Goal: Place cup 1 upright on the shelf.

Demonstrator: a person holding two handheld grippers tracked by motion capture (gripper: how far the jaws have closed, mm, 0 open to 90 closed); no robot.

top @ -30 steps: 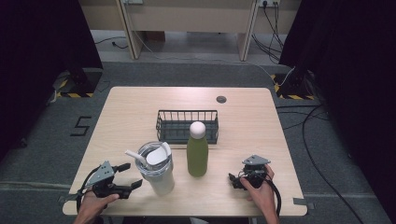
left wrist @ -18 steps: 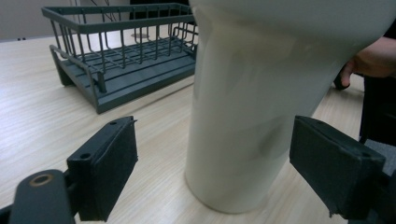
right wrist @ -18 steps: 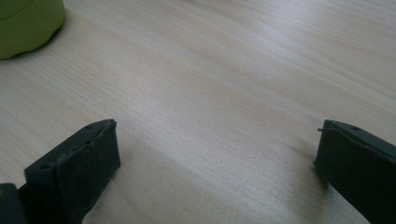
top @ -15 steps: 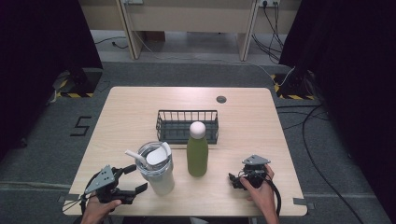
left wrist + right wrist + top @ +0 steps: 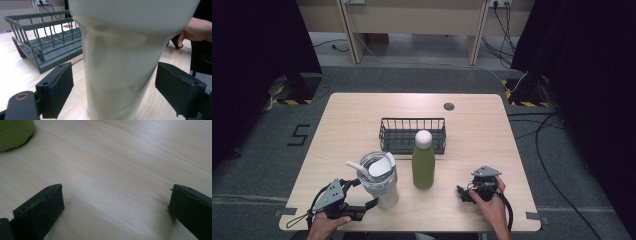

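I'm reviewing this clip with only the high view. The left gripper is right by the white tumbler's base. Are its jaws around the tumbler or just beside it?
Observer: Around it. In the left gripper view the tumbler stands between the open jaws of the left gripper, with a gap on each side, so it is not yet clamped.
Operator: And the right gripper, is it holding anything?
Observer: No. The right gripper is open over bare table.
Operator: Is anything near it?
Observer: Just the base of the green bottle, at the upper left corner of the right gripper view, well clear of the jaws.
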